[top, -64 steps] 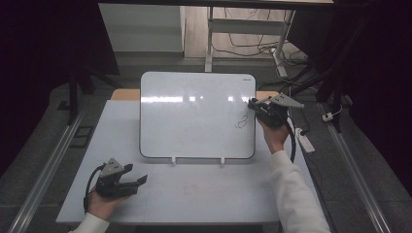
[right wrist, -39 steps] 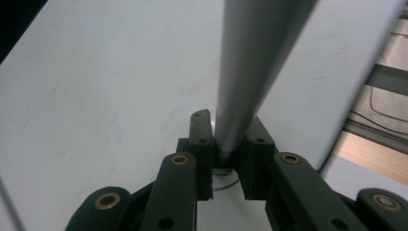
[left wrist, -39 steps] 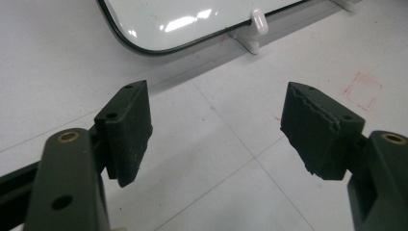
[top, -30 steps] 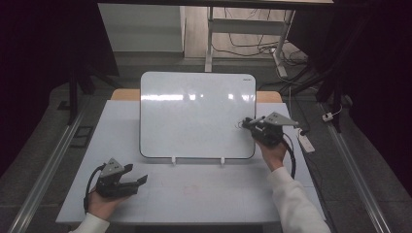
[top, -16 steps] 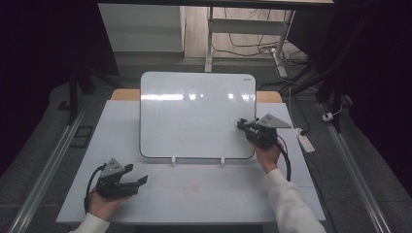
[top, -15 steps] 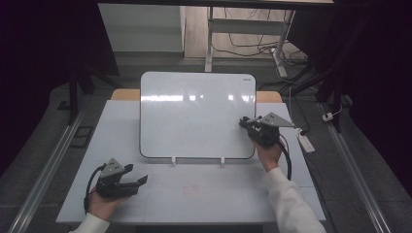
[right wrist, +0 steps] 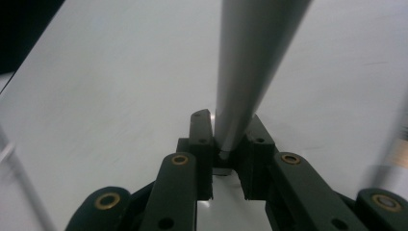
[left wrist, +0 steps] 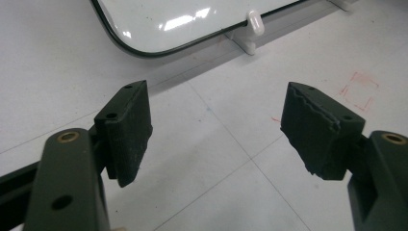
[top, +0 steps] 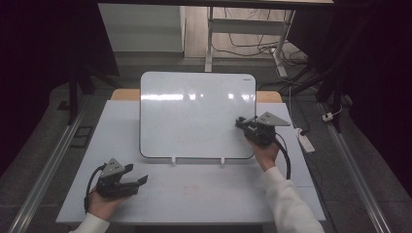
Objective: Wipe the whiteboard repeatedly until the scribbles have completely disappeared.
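A whiteboard [top: 194,116] stands tilted on two white feet on the white table [top: 272,204]. My right gripper [top: 239,122] is at the board's lower right part, tips against its face. In the right gripper view its jaws [right wrist: 226,139] are shut on the end of a grey marker-like stick [right wrist: 250,57], which is blurred, with the board's surface [right wrist: 120,86] right behind. My left gripper [top: 141,180] rests on the table near the front left, open, with nothing between its fingers [left wrist: 216,130]. The board's lower corner [left wrist: 159,19] lies ahead of it.
A faint red square mark [top: 190,187] is drawn on the table in front of the board, also seen as the red mark [left wrist: 360,89]. A white board foot [left wrist: 254,29] stands near it. A white power strip [top: 305,141] lies off the table's right edge.
My right gripper came down from the board's upper right edge to its lower right area. A small scribble seen earlier on the board now lies behind the gripper. The left gripper stayed put.
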Motion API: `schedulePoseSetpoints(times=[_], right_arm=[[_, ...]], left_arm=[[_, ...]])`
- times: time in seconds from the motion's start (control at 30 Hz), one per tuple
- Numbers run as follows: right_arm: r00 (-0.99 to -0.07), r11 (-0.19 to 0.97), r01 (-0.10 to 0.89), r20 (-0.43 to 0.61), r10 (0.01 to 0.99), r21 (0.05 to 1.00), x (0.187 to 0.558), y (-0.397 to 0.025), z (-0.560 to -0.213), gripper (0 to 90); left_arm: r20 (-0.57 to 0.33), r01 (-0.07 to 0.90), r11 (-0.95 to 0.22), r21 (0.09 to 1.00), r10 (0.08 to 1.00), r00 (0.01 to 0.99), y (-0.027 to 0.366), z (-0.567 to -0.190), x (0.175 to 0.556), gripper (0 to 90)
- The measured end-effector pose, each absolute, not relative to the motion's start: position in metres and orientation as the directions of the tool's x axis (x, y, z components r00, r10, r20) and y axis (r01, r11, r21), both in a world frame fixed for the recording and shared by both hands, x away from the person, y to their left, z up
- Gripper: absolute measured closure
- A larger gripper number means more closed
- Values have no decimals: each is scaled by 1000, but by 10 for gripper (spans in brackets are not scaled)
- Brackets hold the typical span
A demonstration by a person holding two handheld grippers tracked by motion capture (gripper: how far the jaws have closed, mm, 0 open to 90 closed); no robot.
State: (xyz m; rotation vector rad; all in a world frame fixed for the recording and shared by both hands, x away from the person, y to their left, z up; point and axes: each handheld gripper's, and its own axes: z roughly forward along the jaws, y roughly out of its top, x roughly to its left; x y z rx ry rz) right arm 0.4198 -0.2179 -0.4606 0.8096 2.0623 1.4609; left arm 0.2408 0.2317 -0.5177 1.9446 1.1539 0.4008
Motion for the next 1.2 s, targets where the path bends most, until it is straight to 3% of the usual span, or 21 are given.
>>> schedulePoseSetpoints(times=[0.07,0.27,0.4,0.57,0.73,0.83,0.9,1.0,1.2], right_arm=[[-721,315,159,-108,685,936,416,-212,-461,780],[-645,193,186,-29,764,963,425,-231,-456,780],[-722,284,174,-74,688,943,415,-213,-464,780],[-666,217,196,-33,745,956,420,-231,-460,780],[-704,291,177,-85,705,940,410,-227,-467,780],[-656,200,204,-17,754,958,415,-240,-464,780],[-653,205,203,-23,757,958,413,-238,-465,780],[-726,253,229,-8,687,940,410,-226,-470,780],[-756,249,280,53,653,927,403,-220,-470,780]], left_arm=[[-128,575,-247,780,837,532,231,-518,241,266],[-128,574,-244,782,838,531,232,-517,240,266],[-129,577,-246,779,837,532,231,-518,241,266],[-129,572,-242,784,838,530,232,-517,239,266],[-130,575,-244,781,837,531,232,-517,240,266],[-126,572,-248,782,836,535,230,-517,240,266],[-126,572,-246,782,837,533,230,-517,240,266],[-124,572,-246,782,838,531,230,-517,240,266],[-116,557,-241,795,841,529,232,-514,236,267]])
